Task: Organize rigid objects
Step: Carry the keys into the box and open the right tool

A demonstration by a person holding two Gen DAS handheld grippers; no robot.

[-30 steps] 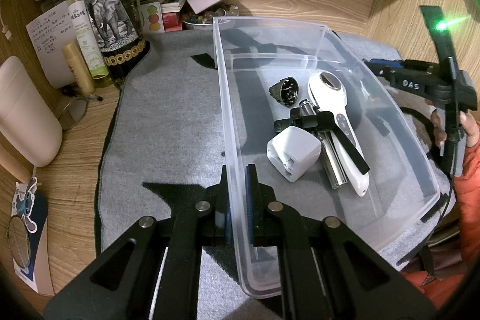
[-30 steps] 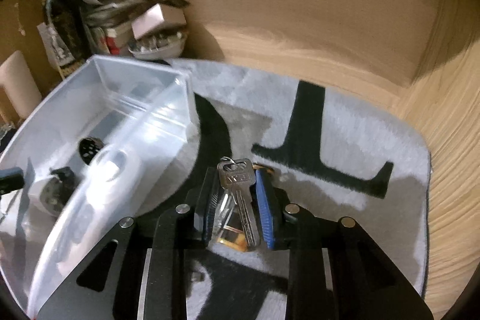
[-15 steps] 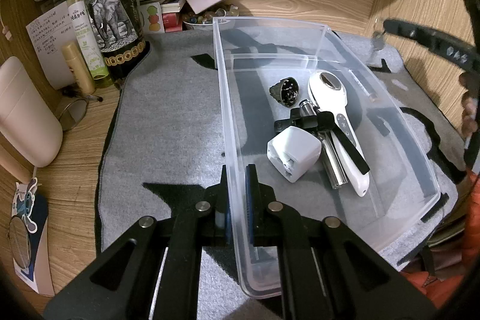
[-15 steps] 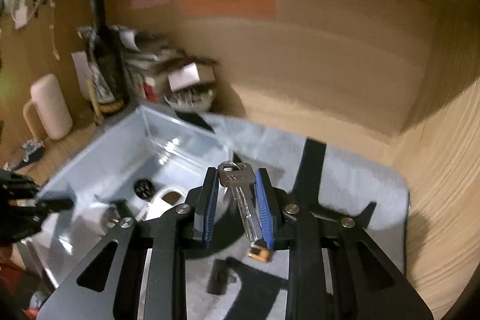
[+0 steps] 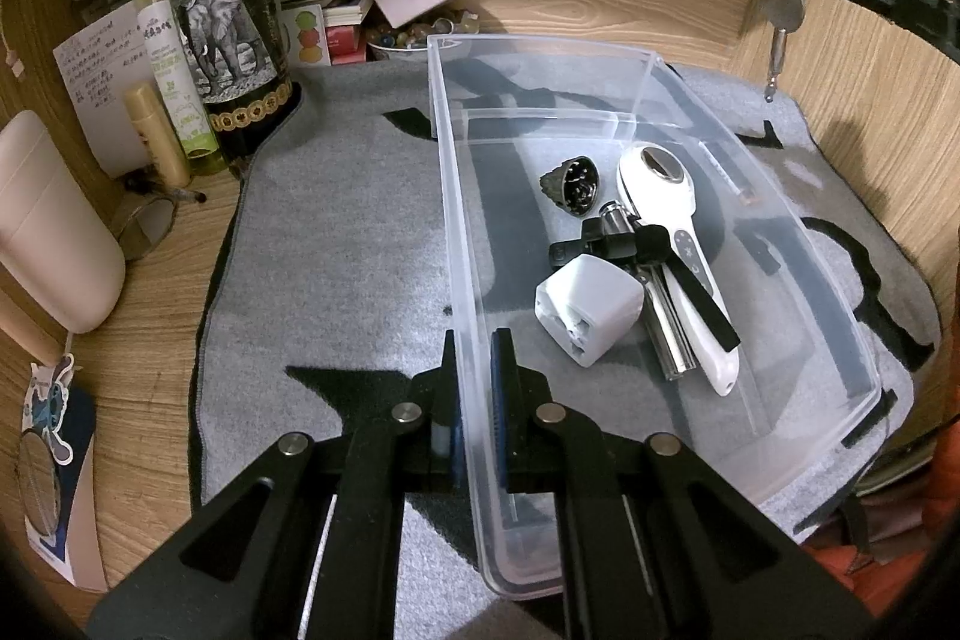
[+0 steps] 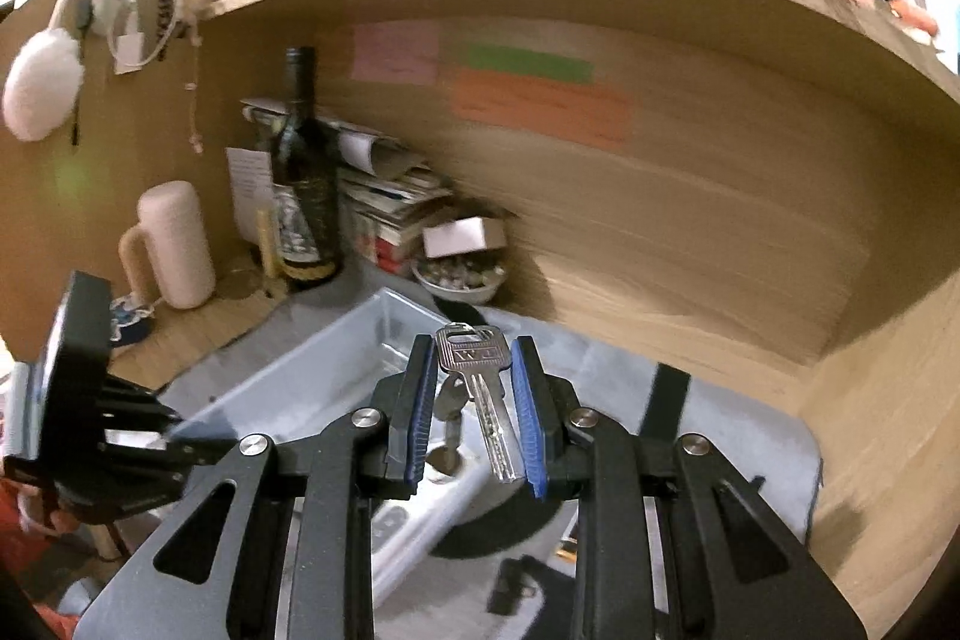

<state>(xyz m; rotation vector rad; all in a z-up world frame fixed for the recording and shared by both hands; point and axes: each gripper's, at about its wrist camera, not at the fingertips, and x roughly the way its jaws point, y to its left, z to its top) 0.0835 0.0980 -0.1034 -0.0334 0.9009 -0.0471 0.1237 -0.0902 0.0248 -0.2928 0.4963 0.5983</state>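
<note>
My left gripper (image 5: 474, 364) is shut on the near left wall of a clear plastic bin (image 5: 447, 196) on the grey mat. In the bin lie a white charger cube (image 5: 591, 307), a white handheld device (image 5: 684, 244), a black-and-silver tool (image 5: 624, 244) and a dark round metal piece (image 5: 573, 181). My right gripper (image 6: 471, 388) is shut on a bunch of silver keys (image 6: 474, 364) and holds it high over the bin (image 6: 336, 370). In the left wrist view the keys (image 5: 783, 10) hang above the bin's far right corner.
A dark wine bottle (image 5: 225, 10), a green spray bottle (image 5: 171, 58), a cream jug (image 5: 48, 226), stacked papers and a bowl of beads (image 5: 414, 37) crowd the back left. Wooden walls close in behind and to the right. Small black and orange pieces (image 6: 567, 550) lie on the mat.
My right gripper has risen from the mat with the keys and swung over the bin. My left gripper has kept its hold on the bin wall.
</note>
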